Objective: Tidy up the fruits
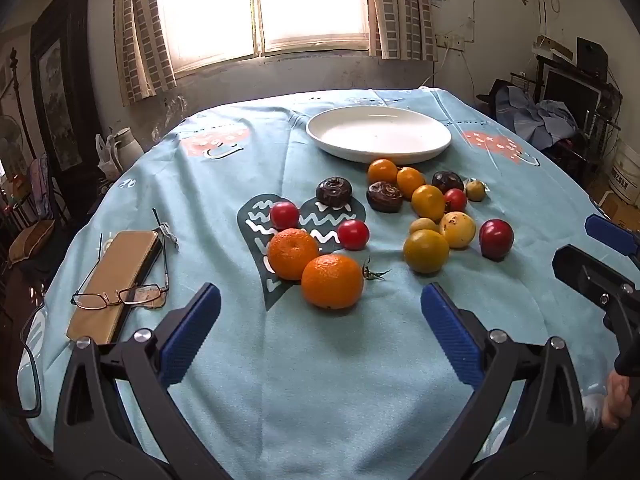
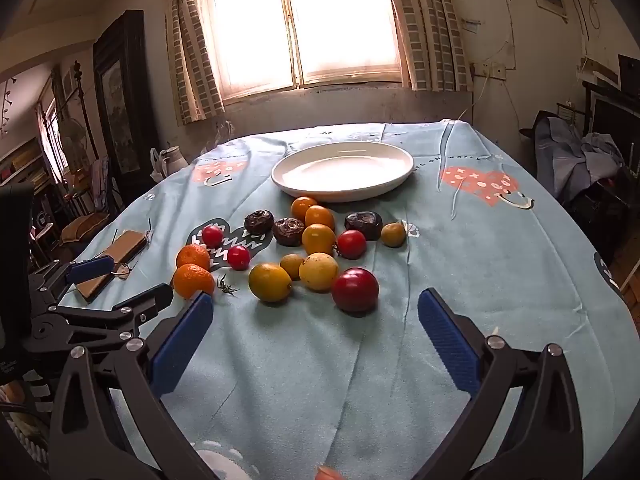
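Over on the bench's left edge, a tan case (image 1: 114, 280) lies on the light blue tablecloth (image 1: 320, 360), and a pair of thin-framed glasses (image 1: 120, 296) rests across its near end. Just beside the case's far end sits a small scrap with a thin dark stick (image 1: 166, 232). Behind the bench, a bright window (image 1: 260, 4) glows between patterned curtains (image 1: 140, 32). A white jug (image 1: 126, 146) stands below, left. Far right, crumpled blue cloth (image 1: 536, 116) is heaped.

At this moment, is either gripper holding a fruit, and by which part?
Nothing is held. Left gripper and right gripper both have open jaws above the tablecloth, short of the fruits.
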Available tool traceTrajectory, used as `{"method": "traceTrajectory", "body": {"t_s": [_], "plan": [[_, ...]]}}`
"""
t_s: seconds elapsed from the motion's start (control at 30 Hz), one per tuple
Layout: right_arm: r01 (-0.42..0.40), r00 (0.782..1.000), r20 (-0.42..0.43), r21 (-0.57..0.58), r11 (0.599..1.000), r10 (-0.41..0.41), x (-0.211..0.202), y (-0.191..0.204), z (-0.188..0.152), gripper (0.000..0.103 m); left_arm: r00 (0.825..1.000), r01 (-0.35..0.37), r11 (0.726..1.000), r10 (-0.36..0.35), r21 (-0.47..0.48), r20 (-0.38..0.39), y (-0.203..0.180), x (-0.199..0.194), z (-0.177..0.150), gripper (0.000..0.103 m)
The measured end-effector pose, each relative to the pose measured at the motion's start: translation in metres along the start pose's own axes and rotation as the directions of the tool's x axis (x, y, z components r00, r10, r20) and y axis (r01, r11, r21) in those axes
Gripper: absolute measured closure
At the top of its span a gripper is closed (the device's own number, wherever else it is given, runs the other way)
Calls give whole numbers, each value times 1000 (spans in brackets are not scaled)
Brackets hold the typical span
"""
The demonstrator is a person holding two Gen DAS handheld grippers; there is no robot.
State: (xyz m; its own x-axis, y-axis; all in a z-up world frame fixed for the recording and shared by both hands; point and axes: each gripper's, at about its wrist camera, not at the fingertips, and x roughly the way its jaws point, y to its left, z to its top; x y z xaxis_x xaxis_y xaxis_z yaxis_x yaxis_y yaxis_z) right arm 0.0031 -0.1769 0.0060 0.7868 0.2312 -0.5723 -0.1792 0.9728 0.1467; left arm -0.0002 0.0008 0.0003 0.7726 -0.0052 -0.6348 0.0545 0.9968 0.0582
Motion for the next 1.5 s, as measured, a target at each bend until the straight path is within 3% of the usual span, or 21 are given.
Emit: {"method": "traceTrajectory", "body": {"t_s": [0.07, 1.5], "plan": [[4, 1000, 28, -18, 1000, -4, -2, 1, -2, 1, 1000, 1, 1000, -1, -6, 4, 2, 0, 0, 2], [-4, 1000, 24, -12, 1000, 5, 0, 7, -9, 1, 999, -39, 999, 39, 14, -1, -3, 4, -5, 2]]}}
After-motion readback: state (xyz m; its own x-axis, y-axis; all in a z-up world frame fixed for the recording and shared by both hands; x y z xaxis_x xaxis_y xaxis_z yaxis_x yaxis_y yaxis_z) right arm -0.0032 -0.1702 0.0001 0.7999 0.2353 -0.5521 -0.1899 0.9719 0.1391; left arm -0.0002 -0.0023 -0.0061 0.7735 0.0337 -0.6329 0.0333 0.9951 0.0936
